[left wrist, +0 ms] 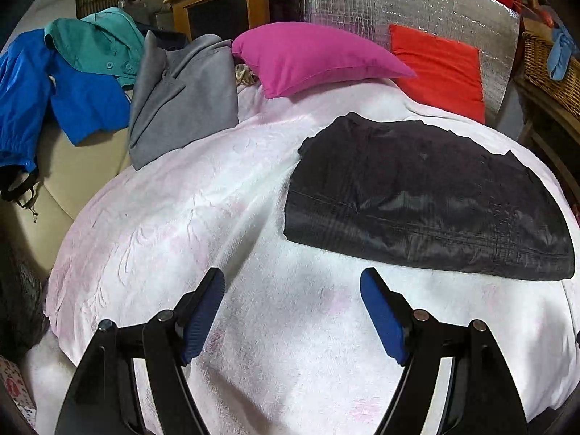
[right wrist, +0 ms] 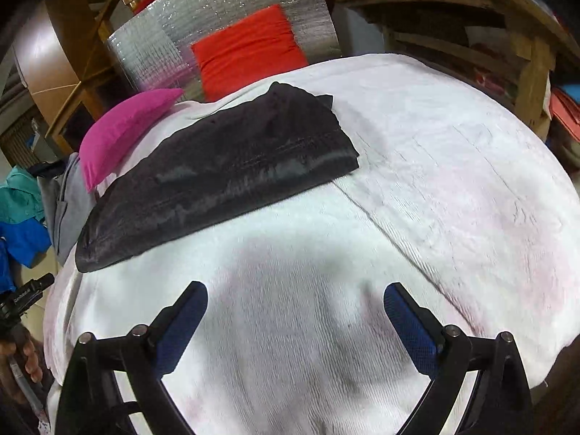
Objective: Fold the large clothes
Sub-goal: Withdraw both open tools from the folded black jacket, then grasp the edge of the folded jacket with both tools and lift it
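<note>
While both grippers hang empty, one garment looks done & several wait.

Black garment [left wrist: 427, 195] lies folded into a flat rectangle on the white blanket [left wrist: 224, 239], center-right of the left wrist view, below the pink pillow [left wrist: 311, 58]. Left gripper [left wrist: 291, 311] w/ jaws wide, nothing btwn them, hovers over bare blanket at bottom; right gripper [right wrist: 295, 320] same, wide & empty. Still unfolded, by my read: grey shirt [left wrist: 181, 98], teal shirt [left wrist: 98, 43], blue jacket [left wrist: 54, 90], heaped at upper left. Approx. one of four finished.
</note>
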Action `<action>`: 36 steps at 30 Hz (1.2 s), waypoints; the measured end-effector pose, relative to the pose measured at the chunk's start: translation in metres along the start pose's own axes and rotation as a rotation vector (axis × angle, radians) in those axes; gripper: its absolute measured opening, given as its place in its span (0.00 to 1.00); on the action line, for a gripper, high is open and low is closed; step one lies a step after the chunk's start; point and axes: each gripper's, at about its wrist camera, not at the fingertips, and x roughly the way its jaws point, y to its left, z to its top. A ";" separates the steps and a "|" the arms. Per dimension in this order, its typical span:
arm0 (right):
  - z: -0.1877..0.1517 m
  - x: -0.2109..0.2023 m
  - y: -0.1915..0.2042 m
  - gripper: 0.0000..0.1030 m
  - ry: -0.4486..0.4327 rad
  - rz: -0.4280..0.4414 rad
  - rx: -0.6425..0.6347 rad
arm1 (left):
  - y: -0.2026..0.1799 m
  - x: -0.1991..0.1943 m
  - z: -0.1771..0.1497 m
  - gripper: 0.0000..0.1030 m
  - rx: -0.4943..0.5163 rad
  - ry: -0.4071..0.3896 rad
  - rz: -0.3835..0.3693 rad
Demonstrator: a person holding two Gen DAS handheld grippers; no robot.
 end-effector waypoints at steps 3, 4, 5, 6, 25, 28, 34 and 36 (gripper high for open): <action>0.003 -0.003 -0.002 0.96 -0.009 0.008 -0.003 | 0.002 0.003 0.001 0.76 -0.011 0.002 -0.010; 0.007 -0.003 -0.002 0.96 -0.012 0.008 -0.005 | 0.002 0.005 0.002 0.76 -0.013 0.003 -0.010; 0.010 -0.002 -0.003 0.96 -0.015 0.007 -0.006 | 0.002 0.006 0.003 0.76 -0.013 0.007 -0.008; 0.014 -0.001 -0.004 0.96 -0.016 0.009 -0.006 | 0.002 0.010 0.004 0.76 -0.012 0.014 -0.010; 0.161 0.105 -0.064 0.96 0.117 0.237 0.156 | 0.014 0.126 0.101 0.76 -0.098 0.164 -0.376; 0.177 0.131 -0.069 0.96 0.164 0.284 0.211 | 0.017 0.144 0.113 0.76 -0.157 0.195 -0.426; 0.187 0.156 -0.070 0.96 0.194 0.354 0.248 | 0.018 0.178 0.124 0.76 -0.210 0.285 -0.495; 0.189 0.162 -0.068 0.96 0.207 0.372 0.245 | 0.015 0.183 0.127 0.76 -0.207 0.297 -0.526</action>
